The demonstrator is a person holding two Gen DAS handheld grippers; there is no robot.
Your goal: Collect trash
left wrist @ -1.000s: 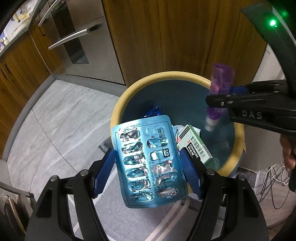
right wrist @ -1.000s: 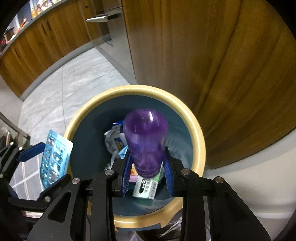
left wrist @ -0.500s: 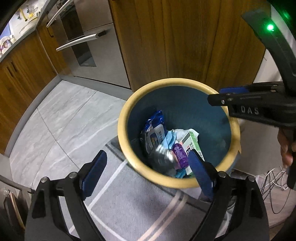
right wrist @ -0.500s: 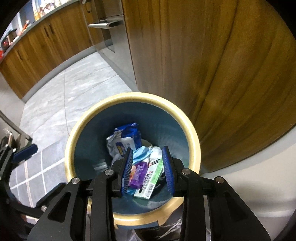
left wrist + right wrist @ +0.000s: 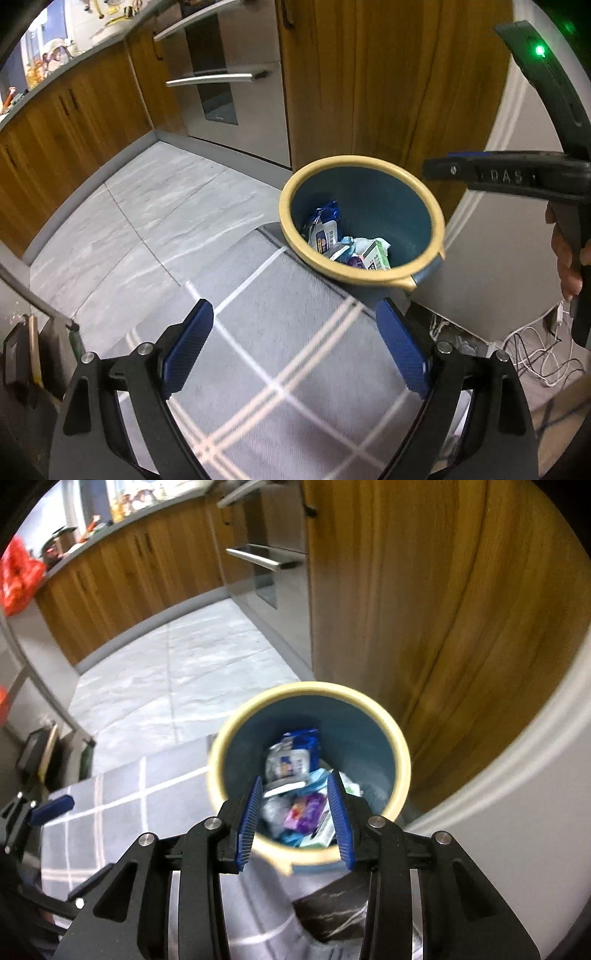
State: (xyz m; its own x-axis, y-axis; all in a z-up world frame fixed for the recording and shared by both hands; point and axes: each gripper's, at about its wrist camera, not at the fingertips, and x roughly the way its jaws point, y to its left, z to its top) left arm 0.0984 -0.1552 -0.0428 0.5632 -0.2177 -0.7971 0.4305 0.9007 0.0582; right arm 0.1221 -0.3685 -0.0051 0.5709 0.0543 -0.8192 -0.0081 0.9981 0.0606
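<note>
A blue trash bin with a yellow rim [image 5: 295, 184] [image 5: 400, 753] stands on the floor by a wooden cabinet. Inside lie a blue wipes packet [image 5: 325, 229] [image 5: 291, 760], a purple bottle [image 5: 306, 810] [image 5: 354, 261], a green-and-white box [image 5: 376, 256] and other scraps. My left gripper [image 5: 295, 347] is open and empty, above the checked rug, back from the bin. My right gripper [image 5: 295, 816] is open and empty, above the bin's near rim; it also shows in the left wrist view [image 5: 454, 170].
A grey checked rug [image 5: 295, 387] lies before the bin. Wooden cabinets [image 5: 74, 122] and a steel oven front [image 5: 221, 85] line the back. A white appliance [image 5: 509, 229] stands right of the bin, with loose cables [image 5: 535, 350] on the floor.
My left gripper let go of the blister pack and my right let go of the purple bottle; both fell into the bin. Both grippers have since pulled up and back from the bin.
</note>
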